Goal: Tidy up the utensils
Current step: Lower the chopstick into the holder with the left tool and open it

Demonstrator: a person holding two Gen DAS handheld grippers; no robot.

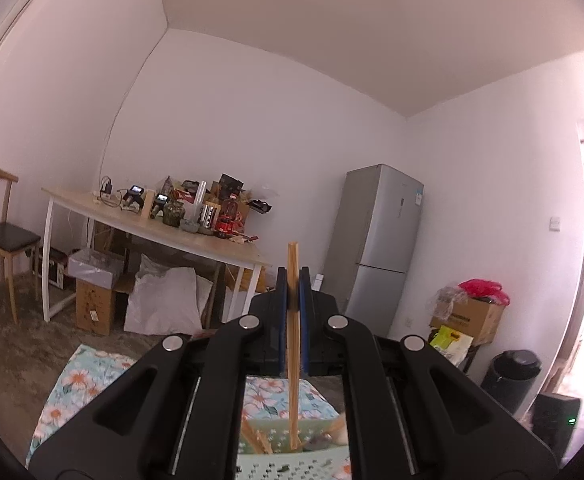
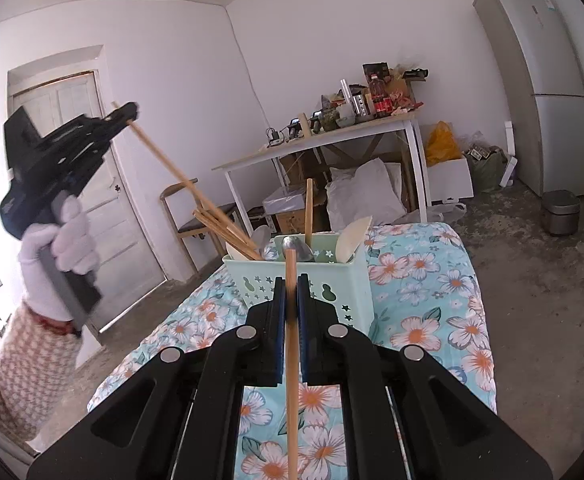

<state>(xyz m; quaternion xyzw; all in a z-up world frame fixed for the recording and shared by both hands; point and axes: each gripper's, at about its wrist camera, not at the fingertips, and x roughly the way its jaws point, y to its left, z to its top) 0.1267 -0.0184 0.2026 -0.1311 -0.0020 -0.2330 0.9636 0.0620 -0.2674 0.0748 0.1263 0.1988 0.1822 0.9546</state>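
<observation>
A mint-green utensil basket (image 2: 331, 288) stands on a floral-covered table (image 2: 419, 280). It holds several chopsticks (image 2: 232, 232), a metal spoon (image 2: 297, 248) and white spoons (image 2: 353, 236). My right gripper (image 2: 290, 284) is just in front of the basket, shut on a wooden chopstick (image 2: 292, 380) that runs upright between its blue pads. My left gripper (image 2: 130, 114), held high on the left by a white-gloved hand (image 2: 64, 240), is shut on another chopstick (image 2: 164, 160) that slants down to the basket's left compartment. In the left wrist view that chopstick (image 1: 293, 360) stands upright in the left gripper (image 1: 293, 280) above the basket (image 1: 292, 468).
A wooden table (image 2: 331, 136) crowded with bottles and gadgets stands by the back wall, with boxes and white bags under it. A grey fridge (image 2: 539, 80) and a small bin (image 2: 559, 212) are at the right. A chair (image 2: 196, 216) and a white door (image 2: 92, 160) lie to the left.
</observation>
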